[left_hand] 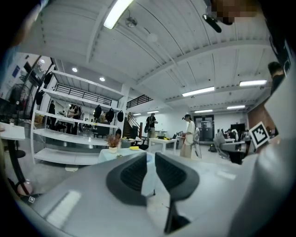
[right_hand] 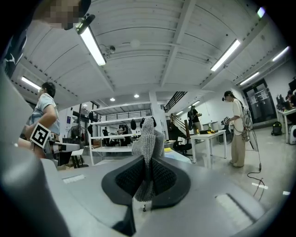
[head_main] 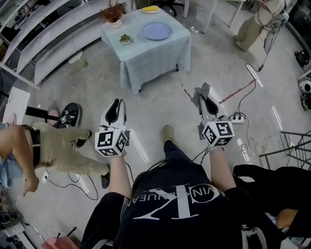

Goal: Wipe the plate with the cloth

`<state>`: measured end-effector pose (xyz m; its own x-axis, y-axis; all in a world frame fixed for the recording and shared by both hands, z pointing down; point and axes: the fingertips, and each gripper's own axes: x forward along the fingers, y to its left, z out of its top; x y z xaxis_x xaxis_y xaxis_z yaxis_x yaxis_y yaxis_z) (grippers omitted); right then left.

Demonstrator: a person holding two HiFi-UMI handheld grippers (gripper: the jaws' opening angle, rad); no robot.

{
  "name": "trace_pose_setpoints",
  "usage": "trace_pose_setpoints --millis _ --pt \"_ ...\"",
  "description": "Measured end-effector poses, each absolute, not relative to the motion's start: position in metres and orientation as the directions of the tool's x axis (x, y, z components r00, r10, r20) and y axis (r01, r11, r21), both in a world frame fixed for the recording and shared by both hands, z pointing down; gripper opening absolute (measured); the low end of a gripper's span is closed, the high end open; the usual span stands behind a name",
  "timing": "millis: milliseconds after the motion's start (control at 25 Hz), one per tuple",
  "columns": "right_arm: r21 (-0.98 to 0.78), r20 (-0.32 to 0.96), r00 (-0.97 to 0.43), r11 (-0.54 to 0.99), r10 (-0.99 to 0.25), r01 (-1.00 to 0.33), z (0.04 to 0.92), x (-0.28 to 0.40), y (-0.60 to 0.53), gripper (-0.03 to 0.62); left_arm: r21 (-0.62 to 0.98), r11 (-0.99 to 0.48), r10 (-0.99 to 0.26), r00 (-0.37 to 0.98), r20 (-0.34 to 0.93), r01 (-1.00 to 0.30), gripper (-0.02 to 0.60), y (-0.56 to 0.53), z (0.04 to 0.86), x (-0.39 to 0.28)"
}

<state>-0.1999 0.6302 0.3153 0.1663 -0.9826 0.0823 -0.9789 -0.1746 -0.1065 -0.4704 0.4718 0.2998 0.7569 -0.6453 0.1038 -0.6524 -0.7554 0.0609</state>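
Bright, even indoor light from ceiling tubes (right_hand: 91,44); soft shadows on floor (head_main: 160,102). Gripper views fisheye, corners vignetted dark. Up close, left gripper (left_hand: 151,159) blurs soft.

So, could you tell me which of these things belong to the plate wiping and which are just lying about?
For the job: blue plate, grey cloth clamped in the right gripper, open left gripper, table.
Just lying about: yellow object, large potted plant, small potted plant, floor power strip.
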Motion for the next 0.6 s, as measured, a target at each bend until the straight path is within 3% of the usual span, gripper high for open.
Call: trace_pose_setpoints --millis 600 --pt "-0.144 0.122 0.146 -0.163 -0.982 -0.976 0.33 -0.09 0.498 0.031 0.052 -0.782 -0.611 0.78 0.134 -0.621 0.0 0.337 0.299 -0.339"
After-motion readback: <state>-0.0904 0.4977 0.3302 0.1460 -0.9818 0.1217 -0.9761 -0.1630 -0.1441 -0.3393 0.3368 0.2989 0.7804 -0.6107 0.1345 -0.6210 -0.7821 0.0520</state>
